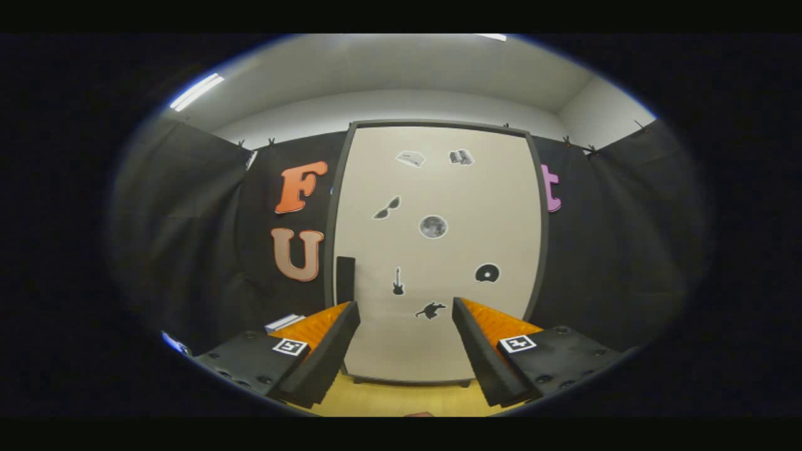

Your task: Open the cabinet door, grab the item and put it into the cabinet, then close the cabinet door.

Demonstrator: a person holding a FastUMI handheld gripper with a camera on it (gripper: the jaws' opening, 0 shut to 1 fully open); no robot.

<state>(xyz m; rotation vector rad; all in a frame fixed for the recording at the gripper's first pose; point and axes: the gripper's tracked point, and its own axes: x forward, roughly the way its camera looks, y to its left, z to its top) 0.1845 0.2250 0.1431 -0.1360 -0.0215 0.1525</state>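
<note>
One cabinet [438, 250] is standing straight ahead, beyond the tongs [406, 305], and its single pale door [438, 351] is sitting shut inside a dark frame. Seven small stickers are showing on the door: two book-like ones [410, 158] side by side near the top, one pair of sunglasses [387, 208], one round moon [433, 226], one disc [487, 272], one guitar [398, 281] and one dark animal shape [430, 309] lowest, between the finger ends. One dark upright handle [345, 279] is sitting at the door's left edge, just above the left finger.

The tongs are hanging released, their two fingers spread wide and gripping nothing, apart from the door. Each finger is carrying one square marker [289, 346] on top.

The cabinet is resting on a yellow wooden counter [401, 398]. One flat white item [284, 322] is lying to the left of the cabinet, partly hidden behind the left finger; what it is cannot be told. Black cloth [188, 238] is hanging on both sides.
</note>
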